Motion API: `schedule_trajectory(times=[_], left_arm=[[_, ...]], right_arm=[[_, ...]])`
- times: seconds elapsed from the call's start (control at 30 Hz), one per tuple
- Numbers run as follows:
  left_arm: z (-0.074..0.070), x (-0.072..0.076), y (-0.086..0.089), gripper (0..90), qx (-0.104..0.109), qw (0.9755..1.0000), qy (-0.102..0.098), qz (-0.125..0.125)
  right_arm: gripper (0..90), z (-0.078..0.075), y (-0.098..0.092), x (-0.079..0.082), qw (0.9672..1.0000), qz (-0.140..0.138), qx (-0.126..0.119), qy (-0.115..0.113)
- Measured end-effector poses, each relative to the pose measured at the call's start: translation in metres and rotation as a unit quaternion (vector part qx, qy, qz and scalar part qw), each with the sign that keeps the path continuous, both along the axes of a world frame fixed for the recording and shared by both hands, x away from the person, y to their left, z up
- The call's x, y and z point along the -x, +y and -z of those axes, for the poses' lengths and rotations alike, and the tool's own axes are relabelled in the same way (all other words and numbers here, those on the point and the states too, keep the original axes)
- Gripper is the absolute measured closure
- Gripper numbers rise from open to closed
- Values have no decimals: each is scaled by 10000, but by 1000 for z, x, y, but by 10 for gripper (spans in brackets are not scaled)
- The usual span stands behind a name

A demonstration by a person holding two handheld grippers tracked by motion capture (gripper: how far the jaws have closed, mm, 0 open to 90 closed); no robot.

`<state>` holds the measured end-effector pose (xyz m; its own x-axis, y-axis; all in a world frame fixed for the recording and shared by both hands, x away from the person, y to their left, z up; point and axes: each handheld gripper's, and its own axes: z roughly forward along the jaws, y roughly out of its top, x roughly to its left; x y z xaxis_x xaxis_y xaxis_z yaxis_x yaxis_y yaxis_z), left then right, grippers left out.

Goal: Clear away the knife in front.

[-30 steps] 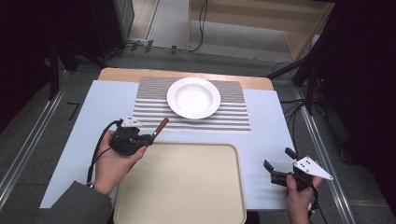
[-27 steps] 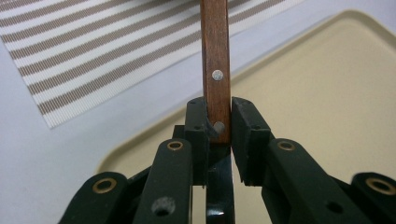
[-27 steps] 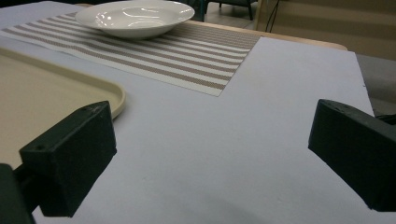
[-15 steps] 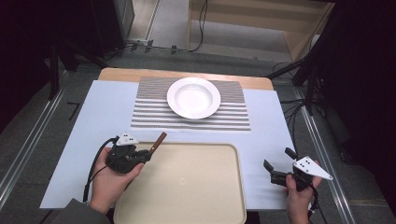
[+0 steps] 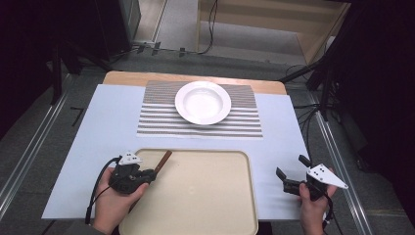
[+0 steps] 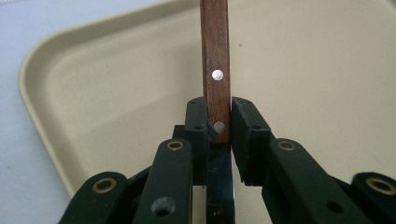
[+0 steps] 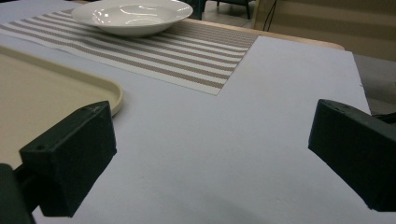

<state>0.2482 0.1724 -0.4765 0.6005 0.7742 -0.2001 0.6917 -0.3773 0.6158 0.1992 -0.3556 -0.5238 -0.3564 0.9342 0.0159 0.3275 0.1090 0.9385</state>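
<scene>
A white sheet covers the table, and on it, near the person, lies a wide beige tray, bare inside. Beyond the tray sits a striped placemat carrying a white bowl.

The left gripper hangs over the tray's near-left corner, its jaws clamped on a knife with a brown wooden handle; two metal rivets show on the wood in the left gripper view, and a dark blade runs back between the jaws toward the hand. The handle sticks out ahead of the jaws in line with them, its long axis slanting up and away toward the tray's far-left edge and the placemat beyond. The knife looks clear of the tray floor, so laying it down would likely mean lowering it along that slant.

The right gripper rests well apart, off the tray's right side, jaws spread wide with nothing between them.
</scene>
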Motion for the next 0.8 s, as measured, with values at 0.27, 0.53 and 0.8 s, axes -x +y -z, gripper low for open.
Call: schedule_trajectory(times=[0.27,0.53,0.8], left_arm=[[11,5,4,762,9,9999,81,-71],[15,6,8,758,134,9998,149,-58],[4,3,5,778,296,9994,-186,-18]], right_arm=[[0,0,1,0,10000,9,26,10],[0,0,1,0,10000,15,44,26],[0,0,1,0,10000,31,49,40]])
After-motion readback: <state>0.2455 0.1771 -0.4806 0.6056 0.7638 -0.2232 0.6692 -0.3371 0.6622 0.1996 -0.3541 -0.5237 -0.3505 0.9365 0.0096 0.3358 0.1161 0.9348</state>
